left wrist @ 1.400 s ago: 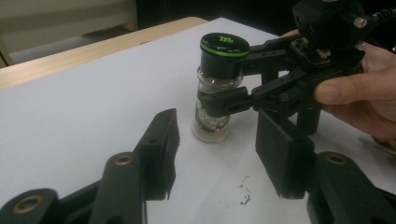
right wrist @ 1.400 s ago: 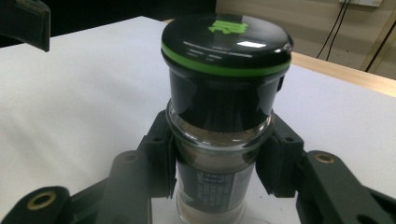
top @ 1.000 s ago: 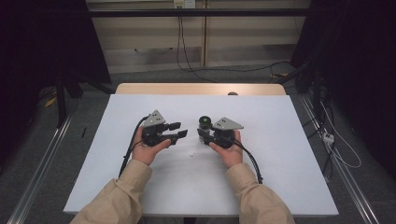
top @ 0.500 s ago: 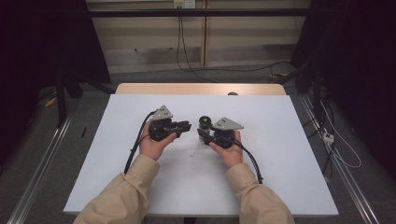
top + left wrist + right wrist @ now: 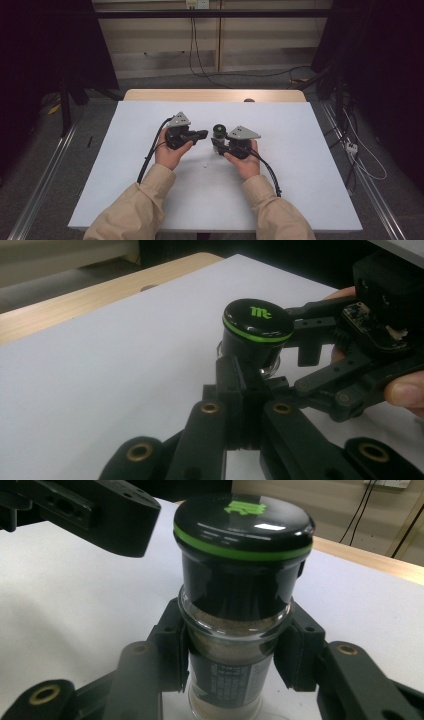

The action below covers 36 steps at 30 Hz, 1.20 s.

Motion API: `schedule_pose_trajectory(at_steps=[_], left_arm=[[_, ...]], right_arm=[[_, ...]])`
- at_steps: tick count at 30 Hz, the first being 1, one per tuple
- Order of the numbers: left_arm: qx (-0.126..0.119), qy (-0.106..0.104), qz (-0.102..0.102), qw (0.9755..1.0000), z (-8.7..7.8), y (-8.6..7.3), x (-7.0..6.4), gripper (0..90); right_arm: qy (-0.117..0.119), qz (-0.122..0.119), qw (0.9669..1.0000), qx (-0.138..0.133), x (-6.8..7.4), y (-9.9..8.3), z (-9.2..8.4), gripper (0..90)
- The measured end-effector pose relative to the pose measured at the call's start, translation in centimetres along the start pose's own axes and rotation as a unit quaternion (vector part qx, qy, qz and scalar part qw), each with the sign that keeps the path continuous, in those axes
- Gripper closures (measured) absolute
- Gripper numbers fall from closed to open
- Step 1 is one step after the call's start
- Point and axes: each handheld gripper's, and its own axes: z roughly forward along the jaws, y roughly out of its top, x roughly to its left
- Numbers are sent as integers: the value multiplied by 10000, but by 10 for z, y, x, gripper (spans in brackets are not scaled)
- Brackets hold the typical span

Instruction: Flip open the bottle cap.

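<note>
where cables (image 5: 200,55) trail behind, a white table (image 5: 125,165) — bare.

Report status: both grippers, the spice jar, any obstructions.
Right gripper clamped on spice jar, upright on table. Left gripper just closed, empty, beside jar's black cap. Nothing blocking.

One spice jar (image 5: 235,645) with one black, green-ringed cap (image 5: 242,520) stands on one white table (image 5: 300,165). Two grippers, left (image 5: 200,135) and right (image 5: 216,142), are held by two hands.
</note>
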Motion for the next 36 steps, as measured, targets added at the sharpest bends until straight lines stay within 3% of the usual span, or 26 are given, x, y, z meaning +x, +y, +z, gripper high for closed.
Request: schedule_pose_trajectory(at_steps=[11,36], left_arm=[[95,-8,-69,9999,8,4,1,900],[205,17,7,9998,16,7,-3,900]], right_arm=[[-1,-10,10000,2,0,0,0,534],[-6,-27,10000,-3,0,0,0,534]])
